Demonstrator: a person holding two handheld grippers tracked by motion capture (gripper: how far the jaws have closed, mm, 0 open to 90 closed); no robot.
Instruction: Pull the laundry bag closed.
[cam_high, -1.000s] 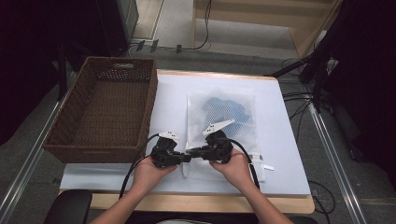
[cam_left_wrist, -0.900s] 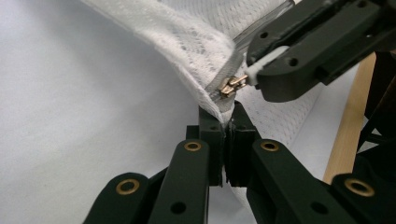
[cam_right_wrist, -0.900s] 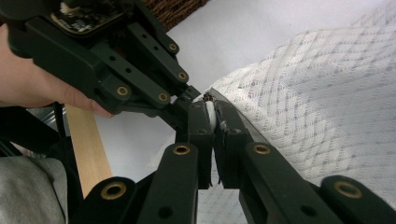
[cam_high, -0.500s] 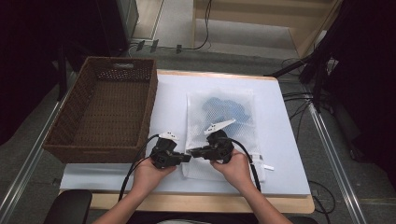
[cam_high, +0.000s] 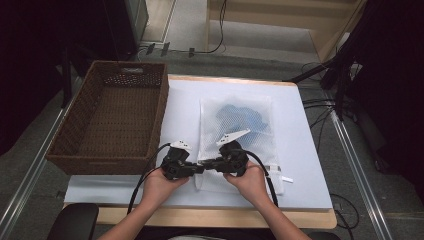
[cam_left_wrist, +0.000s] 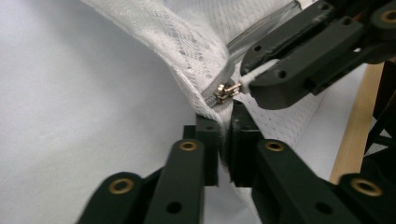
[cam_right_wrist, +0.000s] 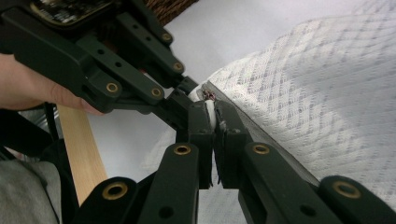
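Step in hand: unzipping the mesh bag (cam_high: 235, 135) lying on the table (cam_high: 310, 165), right of the basket (cam_high: 112, 117). The left tongs (cam_left_wrist: 225, 140) pinch the bag's near-left corner, having just eased slightly; the right tongs (cam_right_wrist: 214, 122) pinch the zipper pull (cam_left_wrist: 246, 80). Next, likely draw the pull rightward along the zipper while the left tongs anchor the corner.

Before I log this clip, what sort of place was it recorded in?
Probably a lab or recording workstation rather than a home: a wooden table covered by a white mat, metal rails running along the floor beside it, and loose cables trailing over grey carpet.
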